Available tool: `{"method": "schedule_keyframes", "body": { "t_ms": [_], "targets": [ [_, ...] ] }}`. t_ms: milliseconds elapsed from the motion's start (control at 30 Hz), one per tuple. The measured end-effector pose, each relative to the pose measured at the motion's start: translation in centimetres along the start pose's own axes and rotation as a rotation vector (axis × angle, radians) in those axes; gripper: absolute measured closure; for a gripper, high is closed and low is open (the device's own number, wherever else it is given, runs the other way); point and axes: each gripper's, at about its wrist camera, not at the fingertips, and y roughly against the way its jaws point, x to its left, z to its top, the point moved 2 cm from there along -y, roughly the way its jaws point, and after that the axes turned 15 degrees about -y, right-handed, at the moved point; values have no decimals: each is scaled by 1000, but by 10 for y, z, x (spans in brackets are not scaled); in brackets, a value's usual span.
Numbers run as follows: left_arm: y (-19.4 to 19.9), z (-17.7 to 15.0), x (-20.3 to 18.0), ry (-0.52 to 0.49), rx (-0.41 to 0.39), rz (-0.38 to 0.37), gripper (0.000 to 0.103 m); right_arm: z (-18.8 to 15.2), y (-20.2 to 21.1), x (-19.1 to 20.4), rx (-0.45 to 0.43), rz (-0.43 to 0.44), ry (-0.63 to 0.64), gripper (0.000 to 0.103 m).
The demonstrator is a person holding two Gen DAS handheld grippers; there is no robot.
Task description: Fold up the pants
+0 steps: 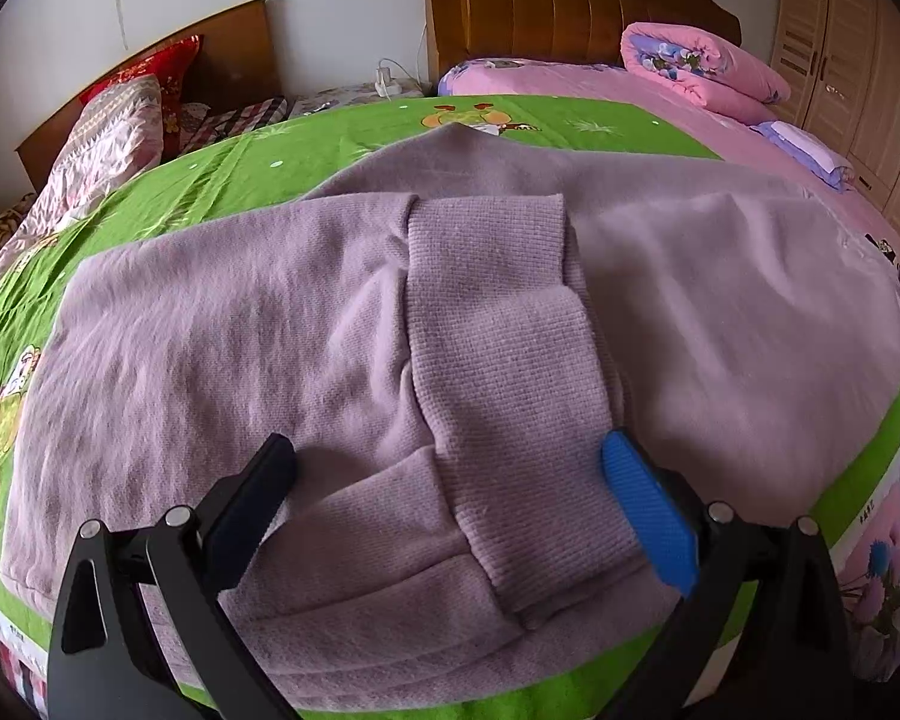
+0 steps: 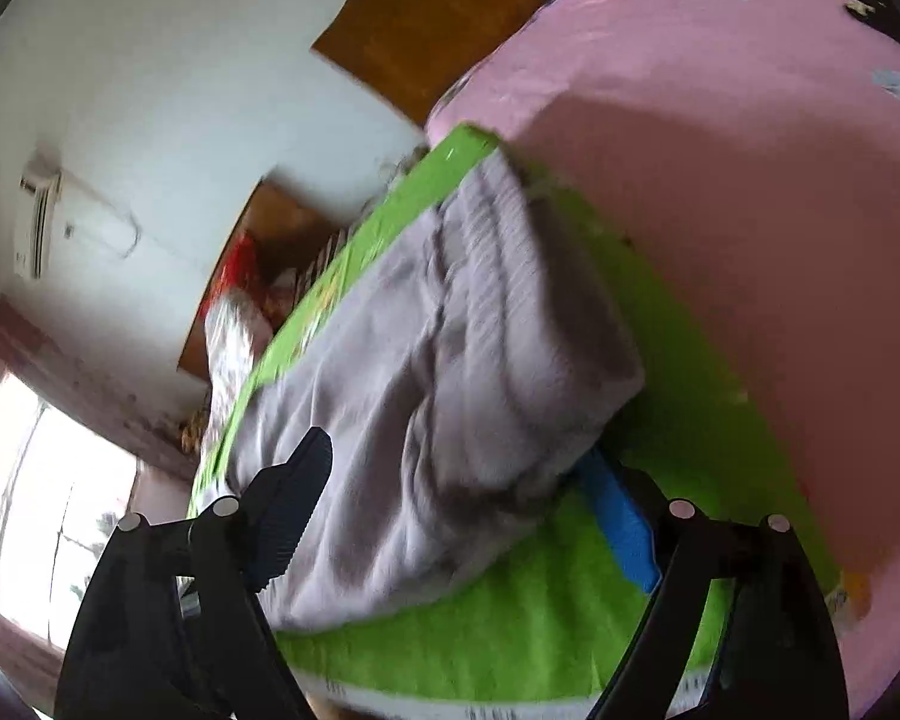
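1. At far left in the left wrist view, a second bed with a red pillow (image 1: 168, 78) stands against the wall; nearer, a green cartoon sheet (image 1: 222, 174) covers the main bed.
2. The lilac pants (image 1: 354, 324) lie spread across that green sheet, already doubled over, with the ribbed cuffs (image 1: 498, 324) laid on top at the middle, pointing toward the camera.
3. The left tongs (image 1: 450, 480) hang over the near edge of the pants, jaws wide apart, one finger on each side of the cuffs, gripping nothing.
4. The right tongs (image 2: 456, 480), seen in a tilted and blurred right wrist view, also stand apart; the blue finger appears tucked just under the pants' edge (image 2: 564, 462), the black one above the cloth. Whether it touches cannot be told.
5. Farther right, a pink bedspread (image 1: 618, 90) and a rolled pink quilt (image 1: 702, 66) fill the background.
6. The step in hand looks like a further fold. The next move probably calls for both tongs to close on the near edge and carry it over evenly.
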Motion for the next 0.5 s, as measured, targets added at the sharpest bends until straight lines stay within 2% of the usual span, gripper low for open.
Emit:
{"method": "schedule_keyframes", "body": {
  "t_ms": [67,133,200,267,400,500],
  "targets": [
    [-1,0,1,0,1,-3,1,1,-10,9,6,-47,26,20],
    [-1,0,1,1,0,-3,1,-8,-21,27,34,-135,134,20],
    [0,-1,0,3,-3,-1,1,-18,-32,31,124,-117,168,19],
    [0,0,0,6,-6,2,1,-24,-33,35,120,-143,224,20],
    [0,-1,-2,4,-8,0,1,-7,-29,19,42,-34,31,21],
    [1,-2,-3,5,-12,0,1,-7,-36,23,-1,-77,23,20]
  ]
}}
